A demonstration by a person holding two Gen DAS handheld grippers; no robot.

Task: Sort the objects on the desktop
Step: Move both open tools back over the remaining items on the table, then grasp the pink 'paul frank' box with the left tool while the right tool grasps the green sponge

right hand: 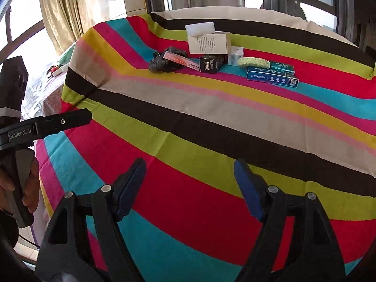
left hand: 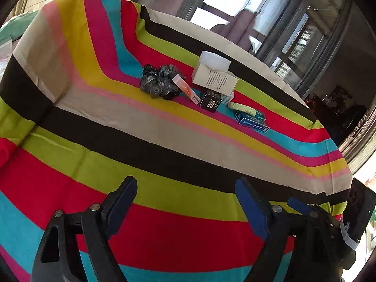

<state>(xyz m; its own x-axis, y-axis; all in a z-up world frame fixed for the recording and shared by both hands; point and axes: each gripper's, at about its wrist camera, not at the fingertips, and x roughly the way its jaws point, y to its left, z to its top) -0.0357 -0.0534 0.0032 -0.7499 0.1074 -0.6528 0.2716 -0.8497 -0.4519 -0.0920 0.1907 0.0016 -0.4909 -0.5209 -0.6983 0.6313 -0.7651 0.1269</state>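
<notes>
A cluster of small objects lies far across the striped tablecloth [left hand: 145,122]: a black crumpled bag [left hand: 159,82] [right hand: 162,64], an orange tube box [left hand: 185,89] [right hand: 181,60], a small black box [left hand: 210,99] [right hand: 211,64], a white box [left hand: 215,80] [right hand: 208,43] with white foam [left hand: 215,60] [right hand: 199,28] on it, a green sponge [left hand: 242,108] [right hand: 252,62] and a blue box [left hand: 251,119] [right hand: 272,76]. My left gripper [left hand: 188,188] is open and empty over the near stripes. My right gripper [right hand: 190,171] is open and empty, also near the front.
The left gripper's body [right hand: 47,123] and the hand holding it show at the left edge of the right wrist view. Windows and curtains [right hand: 61,11] stand behind the table. The cloth hangs over the table's left edge [right hand: 70,89].
</notes>
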